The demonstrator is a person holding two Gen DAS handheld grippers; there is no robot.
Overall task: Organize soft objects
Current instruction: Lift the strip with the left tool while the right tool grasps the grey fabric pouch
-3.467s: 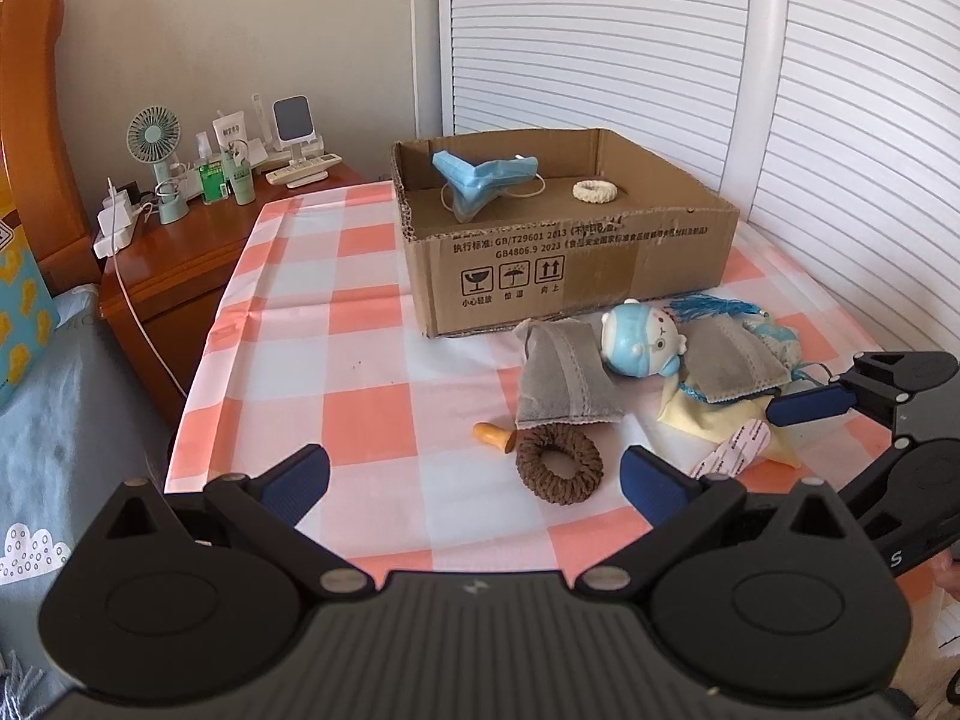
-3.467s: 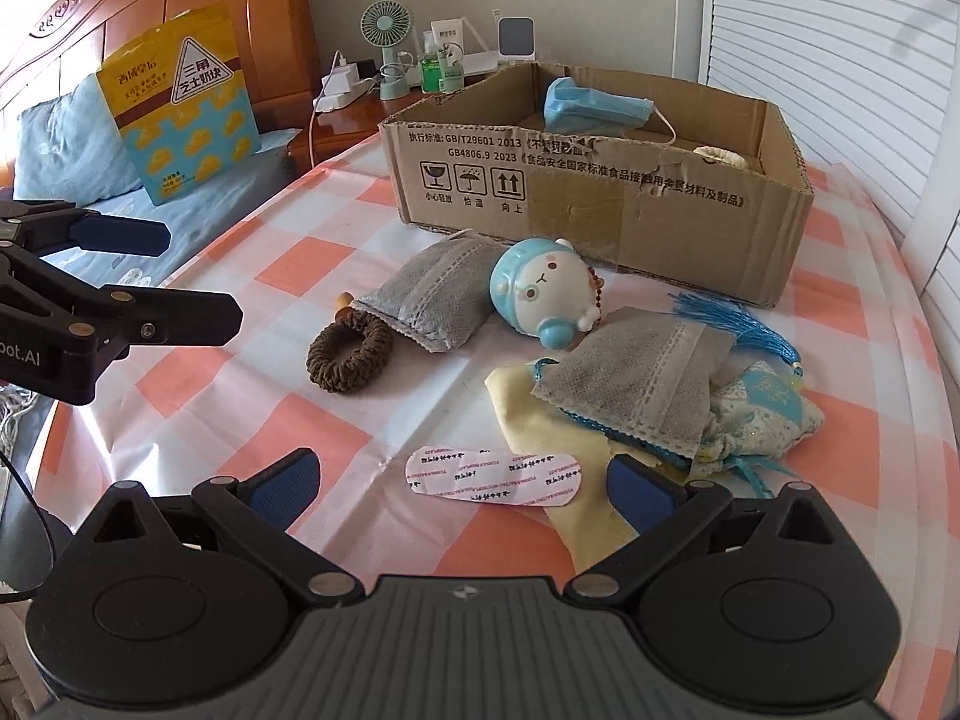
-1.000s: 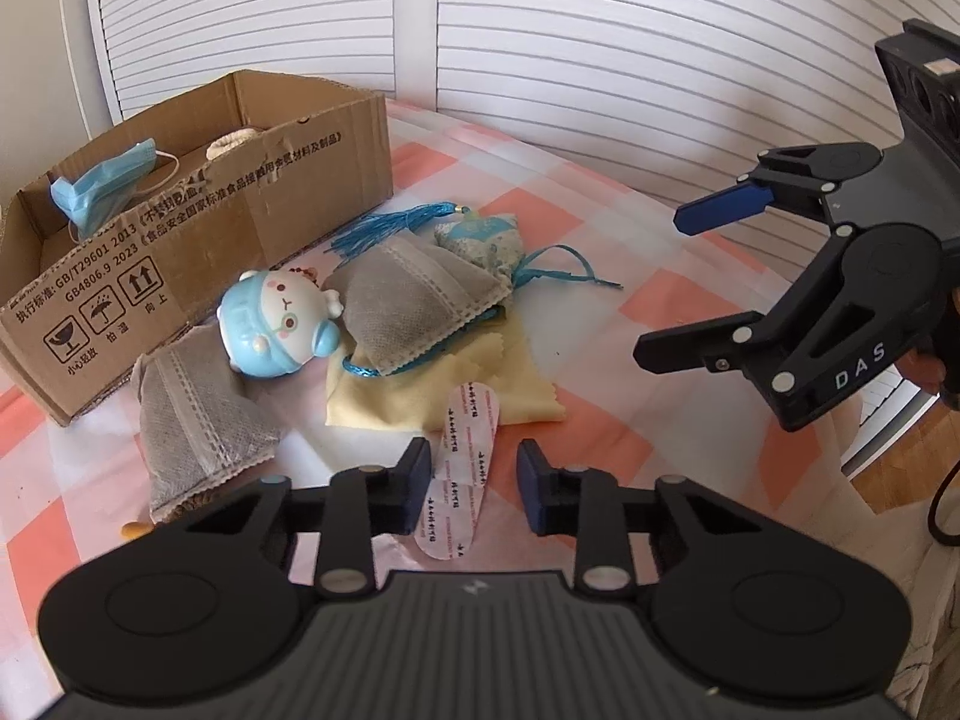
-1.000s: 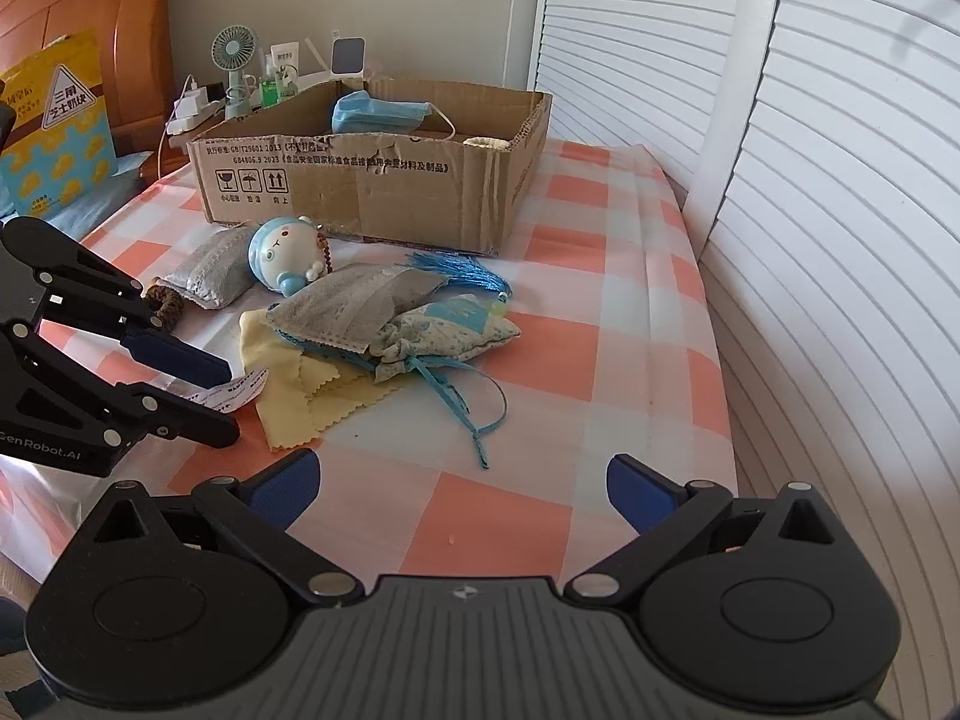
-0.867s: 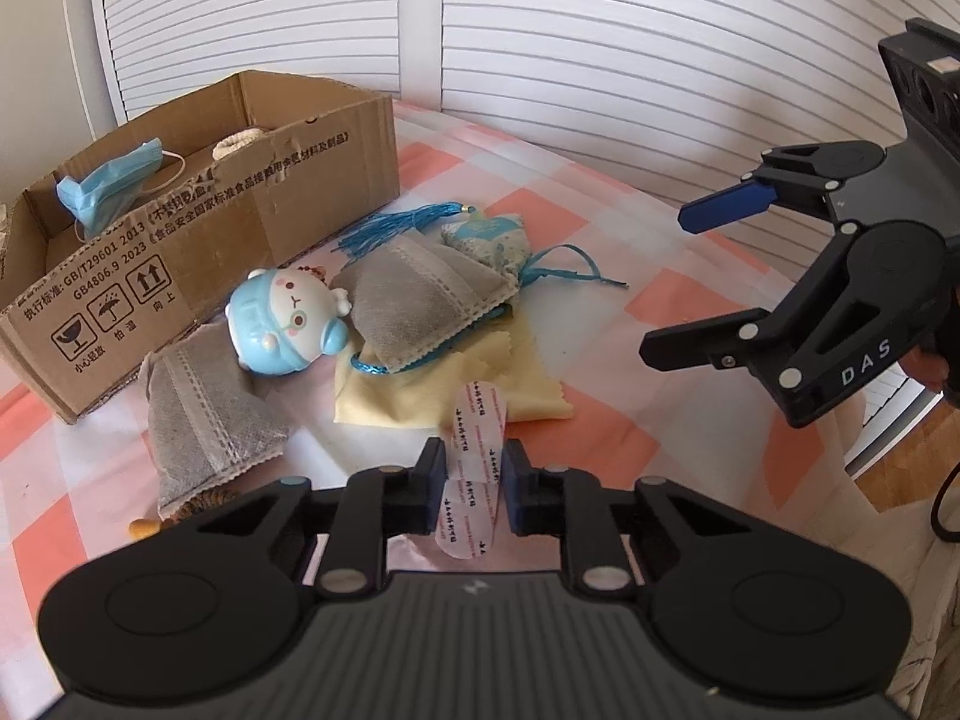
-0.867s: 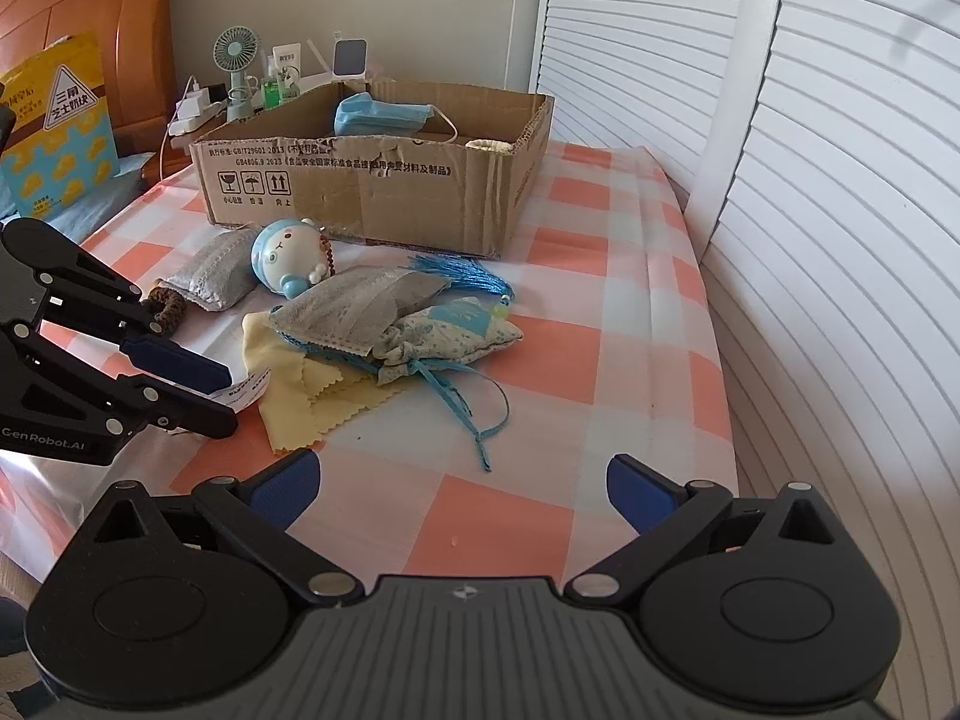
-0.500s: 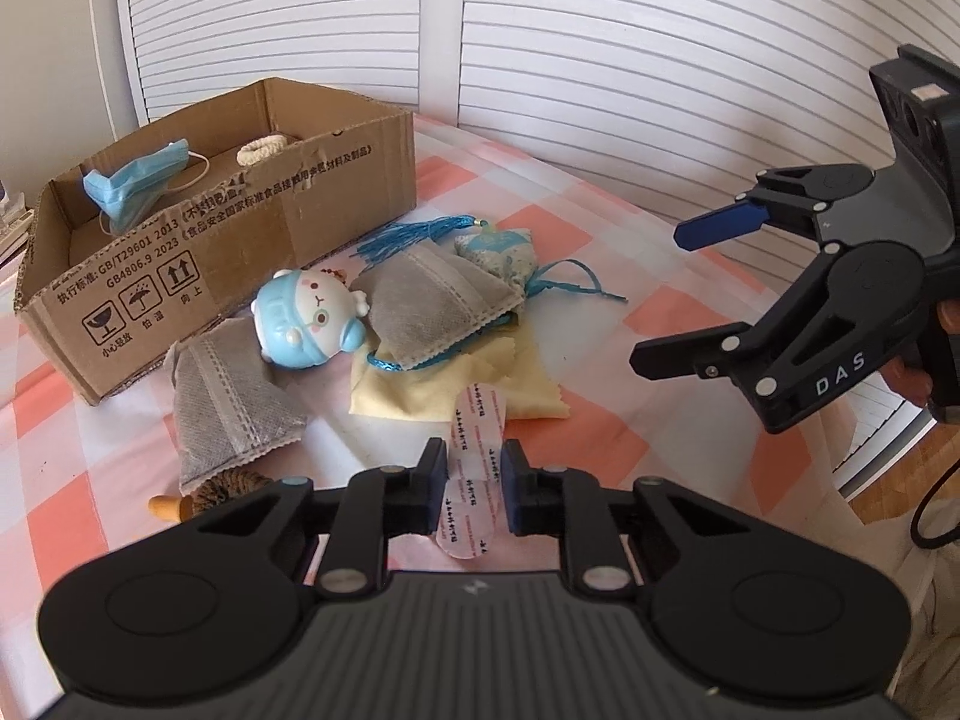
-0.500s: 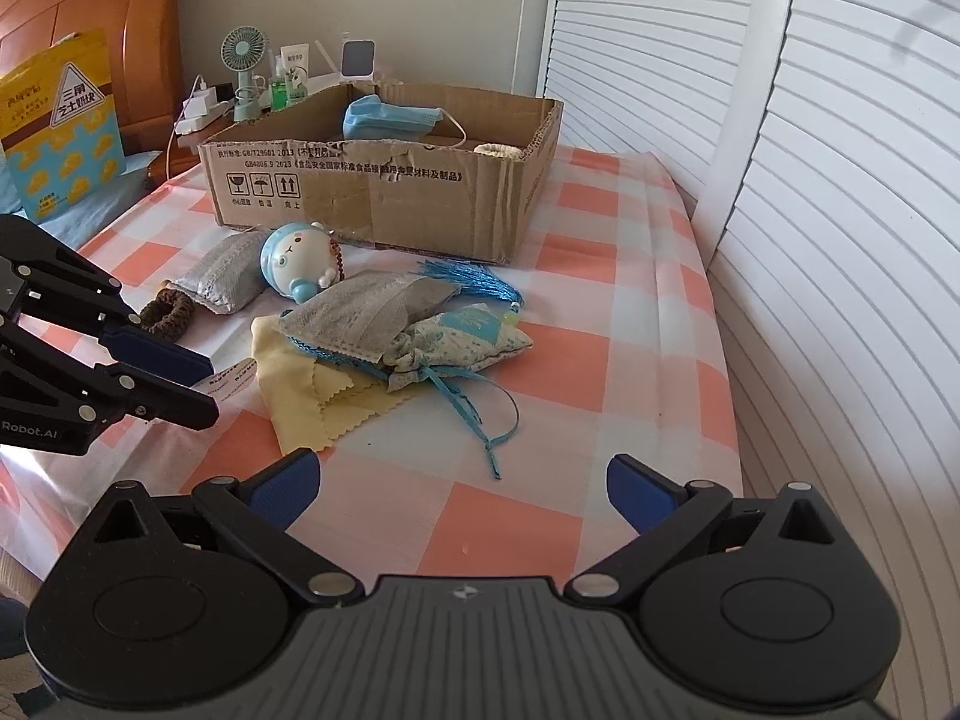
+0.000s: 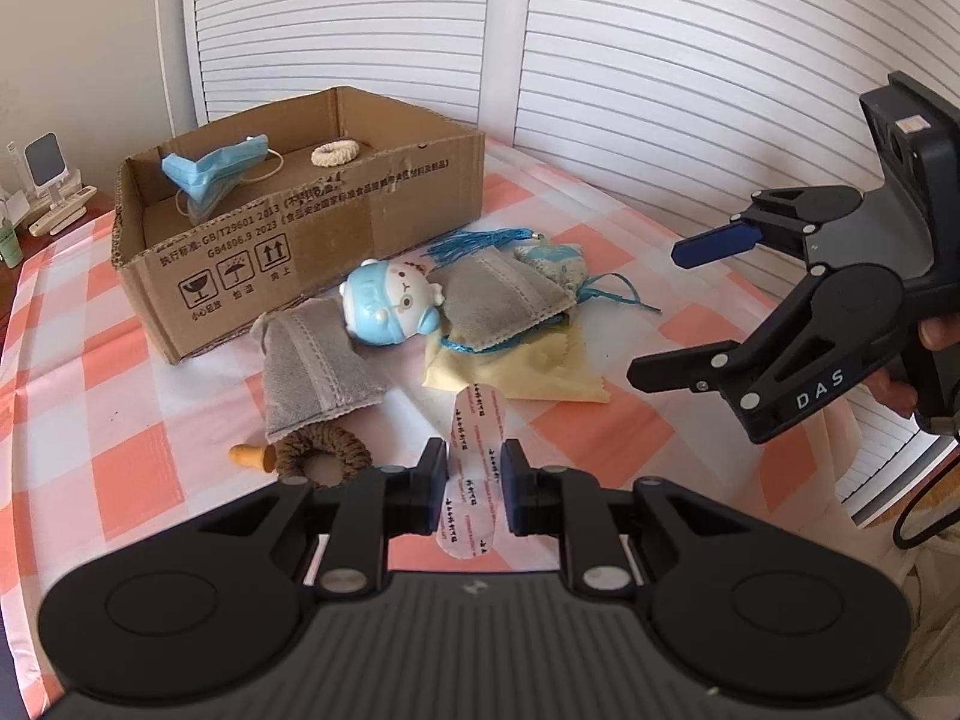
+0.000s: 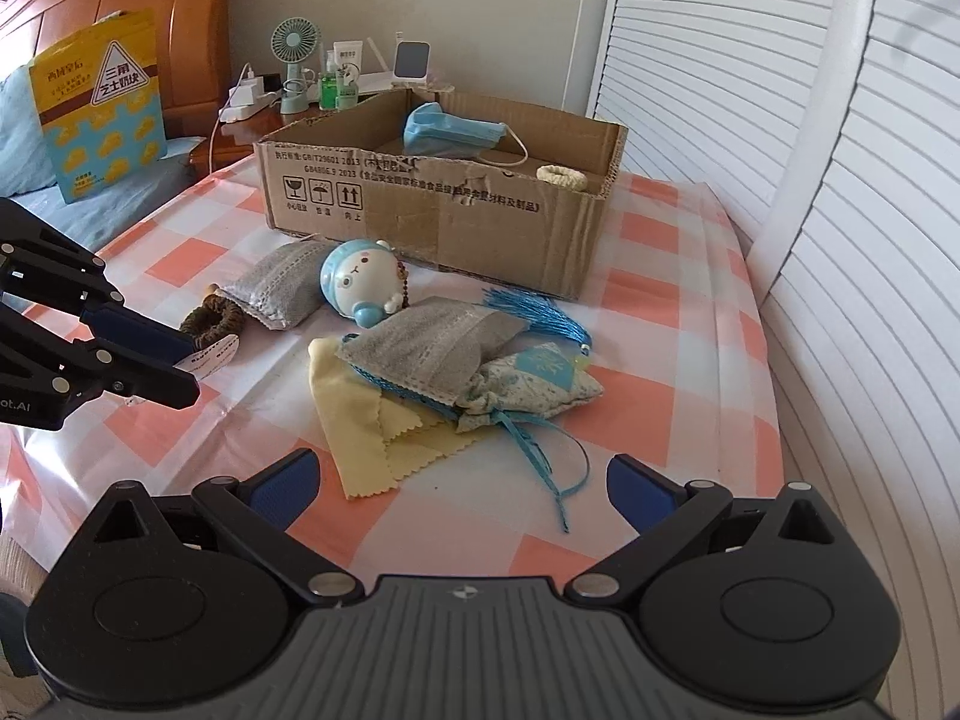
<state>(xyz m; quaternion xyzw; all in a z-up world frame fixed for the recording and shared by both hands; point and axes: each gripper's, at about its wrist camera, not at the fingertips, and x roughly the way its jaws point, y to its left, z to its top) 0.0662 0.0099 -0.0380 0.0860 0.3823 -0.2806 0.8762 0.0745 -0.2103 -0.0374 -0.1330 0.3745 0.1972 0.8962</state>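
While your left gripper (image 9: 474, 483) has its jaws clamped on the white adhesive patch (image 9: 474, 480), the patch hangs lifted off the checkered surface (image 9: 120, 360), just in front of the brown scrunchie (image 9: 321, 456). Your right gripper (image 10: 459, 489) hovers w/ jaws wide, nothing between them, above the yellow cloth (image 10: 366, 420). Rest of the soft stuff lies near the cardboard box (image 9: 360, 228): two grey sachets (image 9: 312, 366), blue doll head (image 9: 390, 306) between them, floral pouch (image 10: 534, 384) w/ blue tassel (image 10: 534, 306) beside it. Inside the box: blue face mask (image 9: 210, 171) and cream scrunchie (image 9: 335, 153).
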